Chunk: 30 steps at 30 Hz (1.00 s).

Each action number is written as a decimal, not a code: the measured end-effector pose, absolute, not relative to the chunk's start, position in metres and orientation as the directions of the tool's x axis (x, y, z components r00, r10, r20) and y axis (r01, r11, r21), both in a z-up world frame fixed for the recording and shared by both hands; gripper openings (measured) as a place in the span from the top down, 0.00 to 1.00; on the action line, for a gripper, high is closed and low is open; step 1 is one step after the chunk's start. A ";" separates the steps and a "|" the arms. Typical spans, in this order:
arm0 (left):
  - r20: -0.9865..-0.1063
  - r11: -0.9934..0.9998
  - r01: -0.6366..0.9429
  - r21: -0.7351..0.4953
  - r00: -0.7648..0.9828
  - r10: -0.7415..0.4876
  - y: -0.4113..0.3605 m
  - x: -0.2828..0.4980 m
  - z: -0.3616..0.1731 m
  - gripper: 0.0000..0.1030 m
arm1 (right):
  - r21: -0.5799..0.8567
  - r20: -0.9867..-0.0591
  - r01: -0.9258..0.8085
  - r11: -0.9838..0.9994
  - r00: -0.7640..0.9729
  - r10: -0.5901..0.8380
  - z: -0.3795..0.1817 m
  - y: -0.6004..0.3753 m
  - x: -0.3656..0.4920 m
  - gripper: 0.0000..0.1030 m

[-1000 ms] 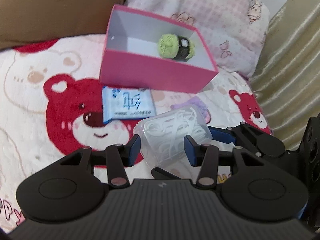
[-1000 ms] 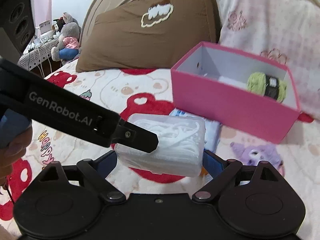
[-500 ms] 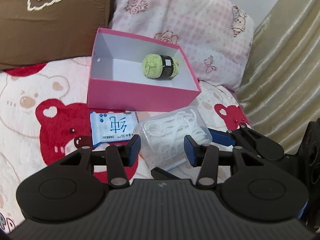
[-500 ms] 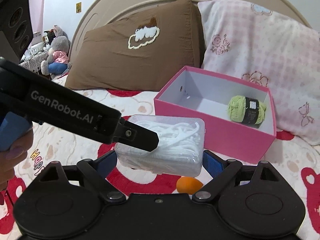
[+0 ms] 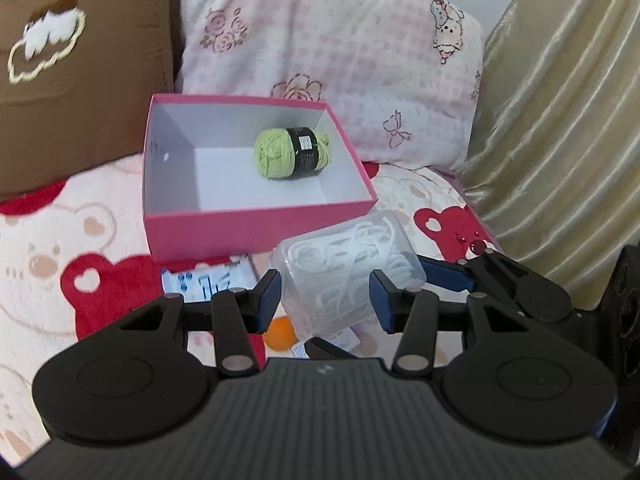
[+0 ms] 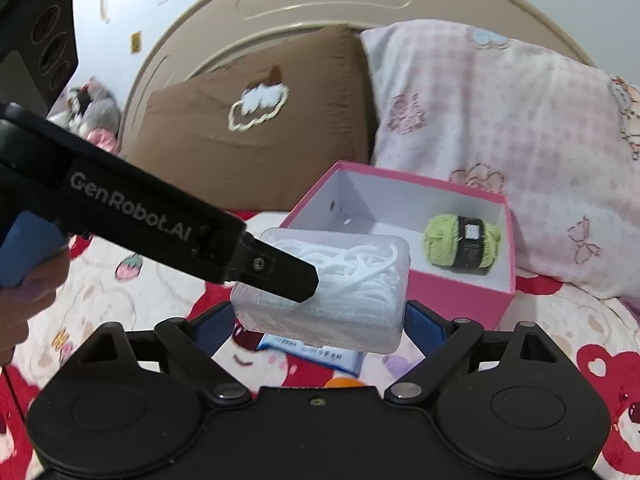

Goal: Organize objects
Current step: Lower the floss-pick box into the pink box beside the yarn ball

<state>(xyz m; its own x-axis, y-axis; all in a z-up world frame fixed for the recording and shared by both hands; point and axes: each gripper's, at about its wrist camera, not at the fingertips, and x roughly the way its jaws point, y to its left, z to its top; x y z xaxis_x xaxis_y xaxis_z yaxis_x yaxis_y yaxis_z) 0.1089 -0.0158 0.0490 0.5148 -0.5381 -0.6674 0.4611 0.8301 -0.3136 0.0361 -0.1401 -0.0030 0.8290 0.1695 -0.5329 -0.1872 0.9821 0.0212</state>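
A clear plastic box of white floss picks point(image 5: 348, 264) hangs in the air above the bear-print blanket. My left gripper point(image 5: 326, 300) is shut across its narrow width. My right gripper point(image 6: 320, 320) spans its length, and both blue pads touch the box's ends. One right finger point(image 5: 444, 278) shows against the box's far end in the left wrist view. The left gripper's finger point(image 6: 280, 272) lies over the box point(image 6: 360, 280) in the right wrist view. Just beyond stands an open pink box point(image 5: 256, 232) point(image 6: 452, 300) with a green yarn ball point(image 5: 294, 154) point(image 6: 462, 246) inside.
A blue-and-white tissue packet point(image 5: 208, 278) point(image 6: 316, 354) and an orange ball point(image 5: 282, 332) lie on the blanket under the held box. A brown pillow point(image 5: 60, 100) and a pink pillow point(image 5: 340, 40) back the pink box. A gold curtain point(image 5: 560, 120) hangs on the right. A hand point(image 6: 28, 292) grips the left handle.
Both grippers have risen with the floss box held between them. The pink box's inside shows more from above. The orange ball has come into view beneath.
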 end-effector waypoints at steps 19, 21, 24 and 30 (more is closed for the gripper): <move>-0.667 0.824 0.488 -0.289 0.514 -0.539 -0.065 0.186 0.072 0.54 | 0.045 -0.544 -0.069 0.997 0.835 0.082 0.019 -0.185 0.091 0.11; -0.667 0.826 0.478 -0.297 0.515 -0.538 -0.064 0.197 0.072 0.54 | 0.042 -0.567 -0.070 0.997 0.819 0.082 0.024 -0.186 0.106 0.11; -0.661 0.824 0.462 -0.328 0.511 -0.549 -0.061 0.217 0.071 0.54 | 0.028 -0.597 -0.075 0.997 0.799 0.077 0.029 -0.187 0.124 0.12; -0.687 0.836 0.402 -0.375 0.485 -0.541 -0.060 0.264 0.053 0.54 | 0.044 -0.666 -0.095 0.994 0.739 0.100 0.026 -0.195 0.172 0.12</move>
